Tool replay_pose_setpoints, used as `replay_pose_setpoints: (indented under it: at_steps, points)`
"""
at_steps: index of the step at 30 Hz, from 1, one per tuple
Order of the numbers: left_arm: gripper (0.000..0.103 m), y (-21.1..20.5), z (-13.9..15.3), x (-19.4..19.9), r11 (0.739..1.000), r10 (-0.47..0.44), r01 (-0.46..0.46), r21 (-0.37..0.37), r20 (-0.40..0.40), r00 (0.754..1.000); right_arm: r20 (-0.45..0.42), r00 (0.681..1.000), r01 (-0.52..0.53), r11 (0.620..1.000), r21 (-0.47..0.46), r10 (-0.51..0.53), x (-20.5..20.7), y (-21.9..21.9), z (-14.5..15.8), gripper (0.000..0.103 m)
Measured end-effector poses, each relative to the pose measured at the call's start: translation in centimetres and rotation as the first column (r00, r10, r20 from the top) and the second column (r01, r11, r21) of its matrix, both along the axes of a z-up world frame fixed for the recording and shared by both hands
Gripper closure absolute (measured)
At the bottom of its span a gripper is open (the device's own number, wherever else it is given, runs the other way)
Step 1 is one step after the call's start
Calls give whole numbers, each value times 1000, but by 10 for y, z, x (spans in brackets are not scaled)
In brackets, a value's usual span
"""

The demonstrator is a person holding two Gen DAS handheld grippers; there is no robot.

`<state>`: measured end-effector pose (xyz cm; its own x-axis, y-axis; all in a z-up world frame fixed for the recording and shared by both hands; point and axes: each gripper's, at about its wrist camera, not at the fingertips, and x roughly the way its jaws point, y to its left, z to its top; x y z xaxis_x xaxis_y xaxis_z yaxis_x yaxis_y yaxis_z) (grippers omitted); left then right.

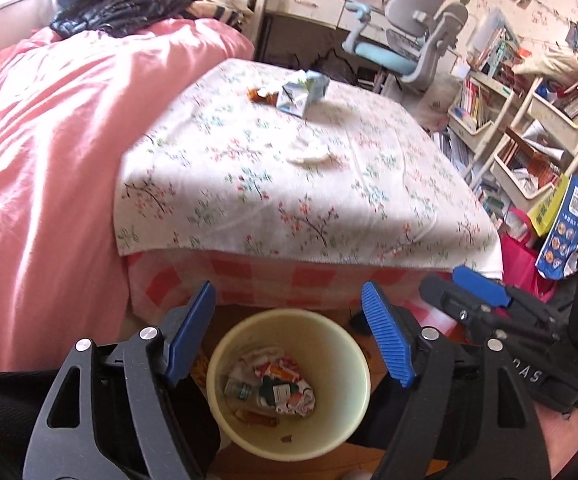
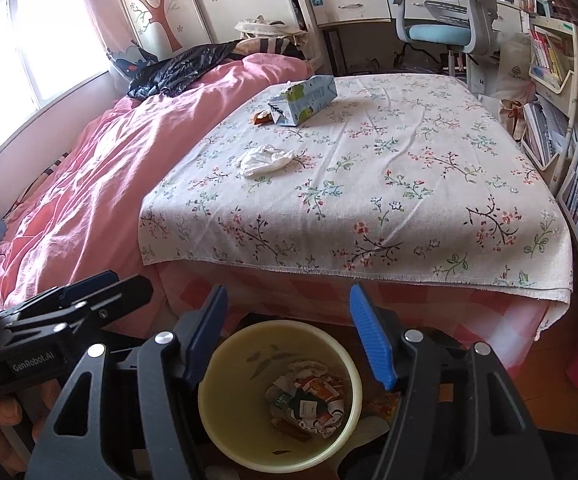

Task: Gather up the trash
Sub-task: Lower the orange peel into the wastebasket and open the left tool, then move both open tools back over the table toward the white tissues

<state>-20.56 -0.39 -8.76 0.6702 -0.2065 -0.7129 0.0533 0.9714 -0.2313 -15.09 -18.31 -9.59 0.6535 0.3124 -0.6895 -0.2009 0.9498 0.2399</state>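
A cream trash bin [image 1: 353, 412] [image 2: 217, 424] stands on the floor at the bed's foot, with several crumpled wrappers [image 1: 285, 388] [image 2: 309, 404] inside. On the floral cloth [image 1: 289, 200] [image 2: 409, 200] lie a crushed blue-white carton [image 1: 303, 92] [image 2: 303, 100], a small orange wrapper [image 1: 261, 94] [image 2: 263, 117] beside it and a crumpled white tissue [image 1: 313, 157] [image 2: 263, 159]. My left gripper [image 1: 289, 320] is open and empty above the bin. My right gripper [image 2: 289, 328] is open and empty above the bin too. Each gripper shows at the other view's edge.
A pink duvet [image 1: 49, 140] [image 2: 109, 160] covers the bed's left side, with a black jacket [image 2: 177, 68] at the far end. Bookshelves [image 1: 529, 128] [image 2: 577, 160] stand on the right, a desk and blue chair [image 1: 401, 52] [image 2: 441, 28] at the back.
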Motion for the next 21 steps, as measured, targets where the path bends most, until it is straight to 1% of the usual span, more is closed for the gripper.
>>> replay_pose_setpoints:
  at_steps: [5, 7, 11, 13, 17, 21]
  points:
    - [26, 0, 19, 1, 998, 28, -32, 45, 91, 995, 14, 1000, 10, 1000, -19, -10, -1, 1, 1, 41]
    - [24, -2, 33, 7, 997, 25, -36, 75, 136, 990, 26, 999, 21, 999, -25, -20, 0, 0, 2, 41]
    - [16, 1, 65, 18, 994, 33, -55, 89, 231, 972, 49, 998, 45, 998, -41, -43, 1, 1, 4, 40]
    - [15, 5, 77, 31, 995, 33, -55, 87, 245, 969, 51, 997, 53, 997, -50, -50, 3, 2, 4, 38]
    - [14, 21, 94, 59, 992, 71, -94, 81, 258, 964, 49, 998, 51, 996, -77, -47, 8, 10, 2, 38]
    - [14, 38, 92, 74, 989, 102, -126, 84, 241, 965, 52, 998, 35, 993, -109, -30, 11, 21, 2, 38]
